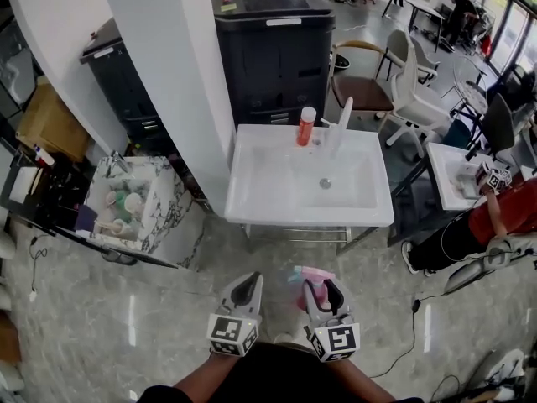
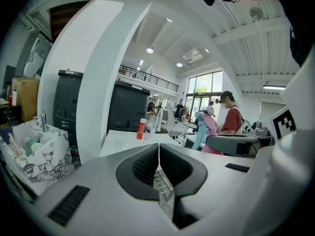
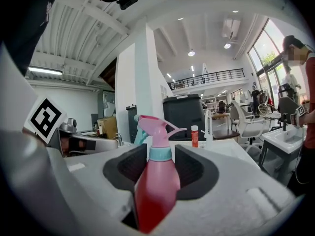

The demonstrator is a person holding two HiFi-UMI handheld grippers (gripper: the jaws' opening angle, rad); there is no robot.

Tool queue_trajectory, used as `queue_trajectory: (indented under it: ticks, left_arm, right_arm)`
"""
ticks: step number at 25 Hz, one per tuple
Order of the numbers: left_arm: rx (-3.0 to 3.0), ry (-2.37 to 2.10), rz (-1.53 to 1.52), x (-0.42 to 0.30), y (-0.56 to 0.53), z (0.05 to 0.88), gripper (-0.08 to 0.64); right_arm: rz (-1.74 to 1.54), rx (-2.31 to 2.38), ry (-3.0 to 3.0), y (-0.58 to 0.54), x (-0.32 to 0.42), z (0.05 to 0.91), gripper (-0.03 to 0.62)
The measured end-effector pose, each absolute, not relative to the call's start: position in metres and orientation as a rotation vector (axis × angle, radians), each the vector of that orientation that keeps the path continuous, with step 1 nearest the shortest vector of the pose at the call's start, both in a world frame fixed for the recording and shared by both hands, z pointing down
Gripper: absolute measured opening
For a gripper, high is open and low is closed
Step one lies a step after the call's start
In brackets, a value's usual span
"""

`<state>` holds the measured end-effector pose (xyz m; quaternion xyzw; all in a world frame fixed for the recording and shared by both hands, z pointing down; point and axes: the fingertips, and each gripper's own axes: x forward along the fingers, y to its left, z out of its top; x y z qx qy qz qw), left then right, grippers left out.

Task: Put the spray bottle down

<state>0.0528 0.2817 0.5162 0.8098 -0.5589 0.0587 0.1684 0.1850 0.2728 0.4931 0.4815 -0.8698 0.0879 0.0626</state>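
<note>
A pink spray bottle [image 3: 156, 181] with a teal collar and pink trigger head stands upright between the jaws of my right gripper [image 3: 160, 168], which is shut on its body. In the head view the bottle [image 1: 312, 282] shows at the bottom centre, held by the right gripper [image 1: 323, 296] over the floor, short of the white sink [image 1: 252, 193]. My left gripper [image 1: 243, 296] hovers just to its left, jaws shut with nothing between them [image 2: 158, 167]. From the left gripper view the bottle [image 2: 205, 132] appears off to the right.
The sink has a tall white tap [image 1: 340, 124] and an orange-red bottle [image 1: 306, 126] on its back rim. A white pillar [image 1: 168, 82] and a marble-patterned bin of items [image 1: 126, 204] stand left. A dark cabinet [image 1: 273, 44] is behind; chairs and a person [image 1: 482, 225] are right.
</note>
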Motion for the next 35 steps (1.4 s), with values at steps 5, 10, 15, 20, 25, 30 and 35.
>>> queue_trajectory:
  ticks: [5,10,15,20,25,30,35]
  left_arm:
    - [2.330,-1.512,0.148,0.033,0.237,0.520,0.021]
    - [2.365,-1.439,0.133,0.004,0.186,0.520,0.021]
    - [2.416,-1.400,0.138,-0.033,0.133,0.513,0.021]
    - [2.449,-1.344,0.103,-0.057,0.087,0.512,0.021]
    - [2.466,-1.305,0.073,-0.080,0.051,0.512,0.021]
    - [2.455,-1.294,0.061,-0.092,0.034,0.516,0.021]
    - [2.428,-1.304,0.110,-0.106,0.022,0.528,0.021]
  right_arm:
    - [0.263,1.515,-2.555,0.224,0.164,0.491,0.170]
    - [0.268,1.576,-2.502,0.166,0.137,0.489,0.170]
    - [0.332,1.637,-2.465,0.114,0.100,0.491,0.169]
    - [0.318,1.645,-2.453,0.066,0.062,0.494,0.169]
    - [0.293,1.701,-2.460,0.027,0.032,0.482,0.167]
    - [0.251,1.699,-2.500,-0.004,0.015,0.471,0.167]
    - [0.323,1.668,-2.496,-0.035,0.000,0.487,0.166]
